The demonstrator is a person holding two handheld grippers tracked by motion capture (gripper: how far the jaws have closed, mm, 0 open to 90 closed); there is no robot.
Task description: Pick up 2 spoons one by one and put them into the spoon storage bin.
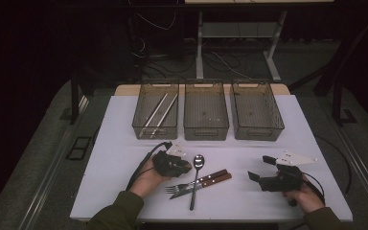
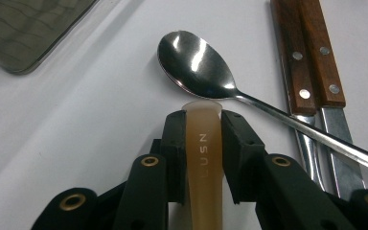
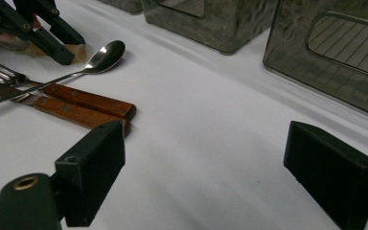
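The table (image 1: 124, 191) has a plain white top and stands on grey carpet in a dark room; cables and a desk frame lie beyond it. Three smoky bins (image 1: 206, 111) sit in a row at the far edge, and the left one holds pale chopsticks (image 1: 160, 111). Near the front edge lie a spoon (image 1: 196, 176), a fork (image 1: 178, 188) and a knife (image 1: 206, 184), overlapping.

The left gripper view shows what the high view hides: the left gripper (image 2: 202, 117) is clamped on an amber handle (image 2: 203, 158), lettered, with its tip just beside the spoon bowl. The right gripper view shows the right gripper (image 3: 220, 163) wide and empty above bare table, well apart from the cutlery.
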